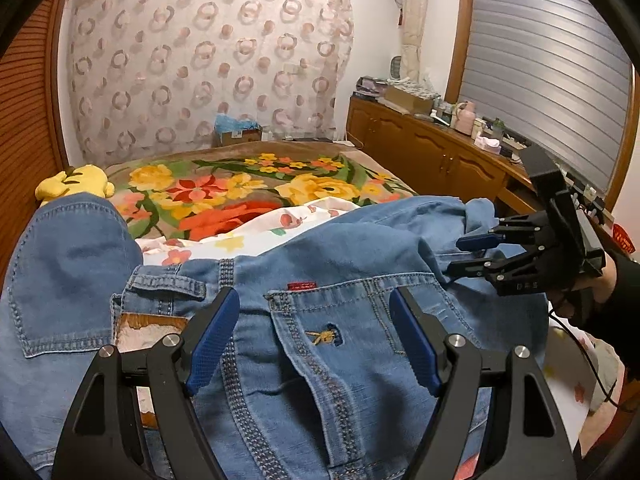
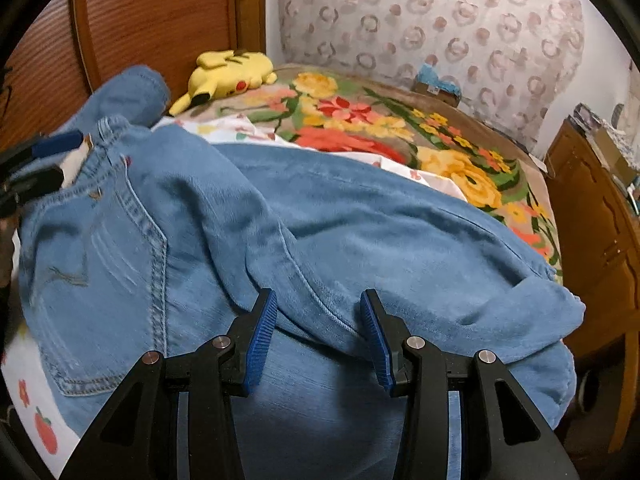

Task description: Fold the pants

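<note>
Plush: yellow Pikachu soft toy lying far left by the brown slatted headboard, well clear of the work.

Pants: light blue denim jeans heaped on the white flower-print sheet over the floral blanket, back pockets up, waistband toward the left side, legs bunched and piled over each other toward the right bed edge. Not flat yet, no clean fold visible.

Left gripper: blue-padded tongs spread wide, hovering over the waistband and back pocket, nothing between the pads.

Right gripper: also open, a bit narrower, holding nothing, with a raised seam ridge of the leg sitting in the gap. From the left wrist view, looks parted too, right at the bunched leg fabric.

Cabinet: brown wooden sideboard along the right, cluttered on top, just beside the bed.

Risk 1: grabbing only the top layer at that ridge, so the lower leg stays crumpled underneath.

Risk 2: leg end hanging near the right edge, could slide off the bed on a pull.

Risk 3: pinching the sheet along with the denim, dragging it up.
</note>
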Demonstrator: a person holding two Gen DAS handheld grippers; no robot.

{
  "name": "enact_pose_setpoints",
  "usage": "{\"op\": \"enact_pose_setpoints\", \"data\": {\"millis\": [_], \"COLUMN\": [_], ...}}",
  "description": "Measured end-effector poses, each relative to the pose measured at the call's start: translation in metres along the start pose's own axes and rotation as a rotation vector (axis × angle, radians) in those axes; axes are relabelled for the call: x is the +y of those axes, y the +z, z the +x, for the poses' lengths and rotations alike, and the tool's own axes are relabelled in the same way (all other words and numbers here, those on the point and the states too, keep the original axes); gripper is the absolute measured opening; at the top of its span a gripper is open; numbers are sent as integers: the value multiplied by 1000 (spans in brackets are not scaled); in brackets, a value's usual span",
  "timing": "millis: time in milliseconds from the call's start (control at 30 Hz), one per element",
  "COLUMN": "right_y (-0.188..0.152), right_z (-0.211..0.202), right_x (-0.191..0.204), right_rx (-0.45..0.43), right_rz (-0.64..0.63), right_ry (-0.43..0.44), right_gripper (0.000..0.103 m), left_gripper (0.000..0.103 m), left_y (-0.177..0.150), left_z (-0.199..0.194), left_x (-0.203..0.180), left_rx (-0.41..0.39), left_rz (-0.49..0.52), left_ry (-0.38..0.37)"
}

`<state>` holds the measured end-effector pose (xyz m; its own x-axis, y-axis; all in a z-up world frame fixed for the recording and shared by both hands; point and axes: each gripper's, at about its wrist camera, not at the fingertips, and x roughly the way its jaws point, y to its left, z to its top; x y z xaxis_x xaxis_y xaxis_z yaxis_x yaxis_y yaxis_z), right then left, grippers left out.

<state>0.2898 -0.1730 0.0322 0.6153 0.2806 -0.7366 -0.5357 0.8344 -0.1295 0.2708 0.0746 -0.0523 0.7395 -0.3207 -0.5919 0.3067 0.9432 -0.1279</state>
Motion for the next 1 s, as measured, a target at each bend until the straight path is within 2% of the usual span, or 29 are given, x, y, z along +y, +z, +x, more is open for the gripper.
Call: {"op": "enact_pose_setpoints", "data": {"millis": [67, 100, 200, 500, 633, 733, 867, 933, 1000], "right_y": [3, 9, 26, 73, 81, 82, 89, 83, 80], "right_z": [-1, -2, -13, -23, -8, 18, 64, 74, 76], "right_x": [7, 11, 16, 17, 29, 36, 33, 31, 28], "right_rx": [6, 7, -30, -169, -173, -136, -70, -71, -80], "right_rz": [-36, -64, -98, -127, -159, -176, -124, -72, -26], "right_ry": [-21, -39, -59, -209, -262, -302, -262, -221, -175], "right_gripper": [9, 3, 3, 2, 2, 2, 2, 3, 13], "left_gripper": [78, 78, 78, 78, 78, 78, 78, 78, 78], "left_y": [-1, -2, -1, -2, -2, -4, -6, -6, -6], "left_z": [1, 0, -2, -8, -8, -9, -10, -9, -8], "left_x": [2, 2, 7, 24, 25, 25, 25, 25, 24], "left_rx": [1, 1, -7, -38, -42, -44, -41, -38, -35], "left_rz": [-7, -10, -25, -81, -85, -88, -97, -100, -100], "left_ry": [2, 3, 5, 28, 39, 47, 58, 57, 56]}}
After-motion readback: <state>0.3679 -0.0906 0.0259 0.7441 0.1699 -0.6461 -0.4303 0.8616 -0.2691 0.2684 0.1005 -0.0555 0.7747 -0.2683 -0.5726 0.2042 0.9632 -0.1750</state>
